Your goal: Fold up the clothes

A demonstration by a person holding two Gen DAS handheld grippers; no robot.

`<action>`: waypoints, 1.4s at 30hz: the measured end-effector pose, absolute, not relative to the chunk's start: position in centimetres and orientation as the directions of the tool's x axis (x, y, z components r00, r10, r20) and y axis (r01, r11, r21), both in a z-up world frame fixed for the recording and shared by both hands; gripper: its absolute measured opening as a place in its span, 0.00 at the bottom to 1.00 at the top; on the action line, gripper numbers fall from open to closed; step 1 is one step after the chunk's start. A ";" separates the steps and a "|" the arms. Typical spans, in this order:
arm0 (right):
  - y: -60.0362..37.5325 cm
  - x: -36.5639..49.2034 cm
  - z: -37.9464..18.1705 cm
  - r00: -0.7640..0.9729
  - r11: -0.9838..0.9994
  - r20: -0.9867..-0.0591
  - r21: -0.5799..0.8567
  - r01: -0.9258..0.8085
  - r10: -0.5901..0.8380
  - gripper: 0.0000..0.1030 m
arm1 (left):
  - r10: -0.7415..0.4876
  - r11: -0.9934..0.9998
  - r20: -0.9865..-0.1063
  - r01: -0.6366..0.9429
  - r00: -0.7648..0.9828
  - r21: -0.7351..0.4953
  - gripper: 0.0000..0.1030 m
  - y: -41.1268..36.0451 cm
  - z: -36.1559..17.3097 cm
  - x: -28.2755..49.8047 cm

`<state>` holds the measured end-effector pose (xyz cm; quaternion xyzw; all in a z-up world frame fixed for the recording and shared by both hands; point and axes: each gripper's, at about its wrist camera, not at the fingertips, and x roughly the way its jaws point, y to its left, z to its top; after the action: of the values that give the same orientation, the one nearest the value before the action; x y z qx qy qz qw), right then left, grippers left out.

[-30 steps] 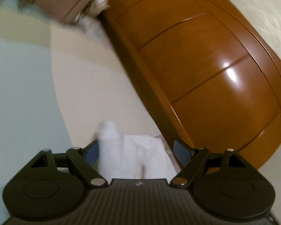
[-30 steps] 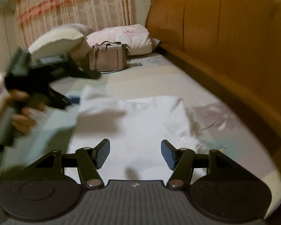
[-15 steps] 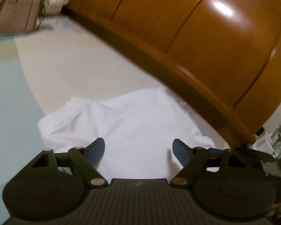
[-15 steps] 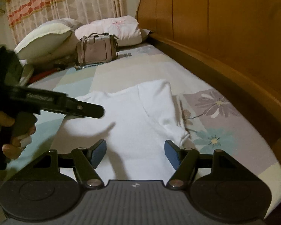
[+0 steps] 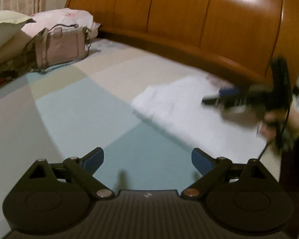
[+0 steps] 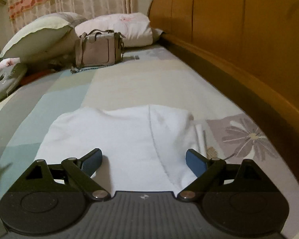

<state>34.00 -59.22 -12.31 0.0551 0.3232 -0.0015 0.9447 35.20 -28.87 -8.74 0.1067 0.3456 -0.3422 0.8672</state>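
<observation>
Here we hold both claws released and empty: our right gripper [image 6: 143, 160] hovers over a folded white shirt [image 6: 117, 135], our left gripper [image 5: 147, 159] above bare bedsheet [image 5: 73, 107].

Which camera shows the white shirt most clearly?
The right wrist view: the white shirt lies sharp and nearly whole, just ahead of the open right claw. The left wrist view shows it blurred, off to one side, partly hidden.

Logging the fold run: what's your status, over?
Left gripper open, empty, over bare sheet. Right gripper open, over the white shirt. Shirt flat, one side folded in. Handbag well clear.
</observation>
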 end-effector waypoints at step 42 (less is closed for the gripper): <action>-51.4 24.5 -10.5 0.808 0.991 -0.588 0.081 0.103 -0.036 1.00 | -0.423 0.788 -0.642 0.609 0.640 0.088 0.99 -20.5 -5.9 22.6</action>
<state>24.52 -51.35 -10.47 0.0543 0.3079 -0.0364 0.9492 22.55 -20.45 -5.91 0.1499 0.3108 -0.2887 0.8931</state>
